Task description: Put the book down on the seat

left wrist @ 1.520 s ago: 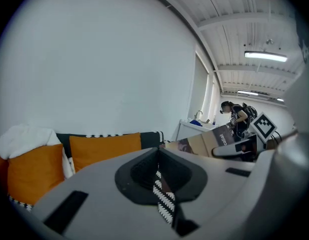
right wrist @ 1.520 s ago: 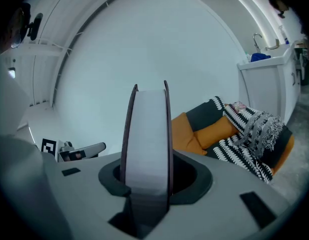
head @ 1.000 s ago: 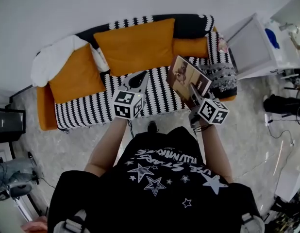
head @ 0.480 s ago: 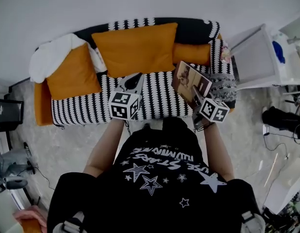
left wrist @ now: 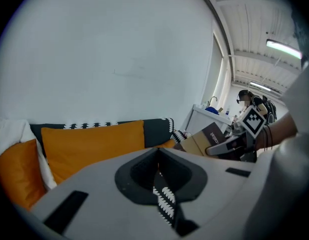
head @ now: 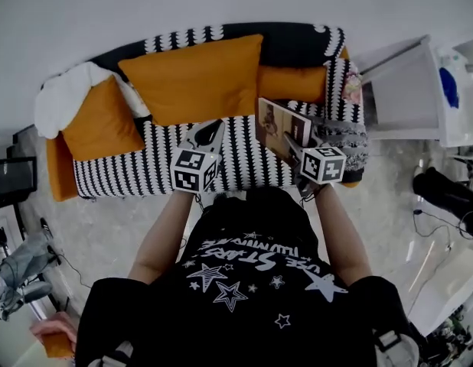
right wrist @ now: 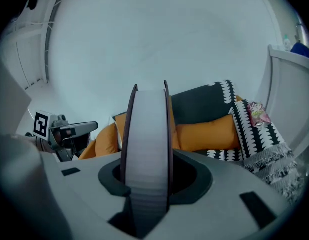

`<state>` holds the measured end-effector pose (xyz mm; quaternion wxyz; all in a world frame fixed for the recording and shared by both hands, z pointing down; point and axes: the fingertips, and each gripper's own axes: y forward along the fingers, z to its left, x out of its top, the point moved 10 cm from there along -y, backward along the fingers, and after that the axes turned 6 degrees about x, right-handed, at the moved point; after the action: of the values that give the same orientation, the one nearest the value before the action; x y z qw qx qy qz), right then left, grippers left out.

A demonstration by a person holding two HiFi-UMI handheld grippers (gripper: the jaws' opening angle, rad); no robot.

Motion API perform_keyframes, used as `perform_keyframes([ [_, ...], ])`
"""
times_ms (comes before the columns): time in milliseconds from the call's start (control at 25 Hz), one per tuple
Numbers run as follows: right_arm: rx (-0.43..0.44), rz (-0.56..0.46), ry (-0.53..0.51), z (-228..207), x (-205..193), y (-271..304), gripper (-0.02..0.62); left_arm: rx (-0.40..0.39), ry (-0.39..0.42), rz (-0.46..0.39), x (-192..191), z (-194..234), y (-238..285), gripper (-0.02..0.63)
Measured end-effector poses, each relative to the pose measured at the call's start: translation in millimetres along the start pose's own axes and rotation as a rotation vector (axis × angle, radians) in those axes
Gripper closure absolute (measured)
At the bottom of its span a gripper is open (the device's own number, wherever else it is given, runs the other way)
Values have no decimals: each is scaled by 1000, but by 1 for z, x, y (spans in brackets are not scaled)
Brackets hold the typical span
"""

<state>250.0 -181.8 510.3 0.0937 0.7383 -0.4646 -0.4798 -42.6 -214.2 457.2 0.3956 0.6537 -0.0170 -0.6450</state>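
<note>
My right gripper (head: 296,150) is shut on a brown book (head: 278,125), which stands tilted on edge above the right part of the striped sofa seat (head: 244,155). In the right gripper view the book (right wrist: 147,134) shows edge-on, clamped between the jaws. The left gripper view shows the book (left wrist: 207,138) from the side, held by the right gripper (left wrist: 229,144). My left gripper (head: 208,131) hangs shut over the middle of the seat, a hand's width left of the book, holding nothing. A thin slit between its jaws (left wrist: 157,156) shows the stripes below.
A large orange cushion (head: 194,75), a smaller one (head: 95,121), a white blanket (head: 60,98) and an orange bolster (head: 290,82) lie along the sofa back. A grey fringed throw (head: 344,132) covers the right arm. A white cabinet (head: 401,90) stands to the right.
Both grippers have come down and forward towards the sofa. The book has shifted left with the right gripper and now hangs lower over the seat.
</note>
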Motion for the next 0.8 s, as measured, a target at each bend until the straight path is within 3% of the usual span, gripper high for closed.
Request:
perform_keyframes([
  [240,81,149,-46,-47,11,29,443,6,-5,79,-5,-7,44,597],
  [480,151,219,69,-89,-9,64,443,24,-50,162,-23,-11,88,597],
  [800,267,333,119,-127,-46,115,443,15,-66,261,-59,-17,138,597],
])
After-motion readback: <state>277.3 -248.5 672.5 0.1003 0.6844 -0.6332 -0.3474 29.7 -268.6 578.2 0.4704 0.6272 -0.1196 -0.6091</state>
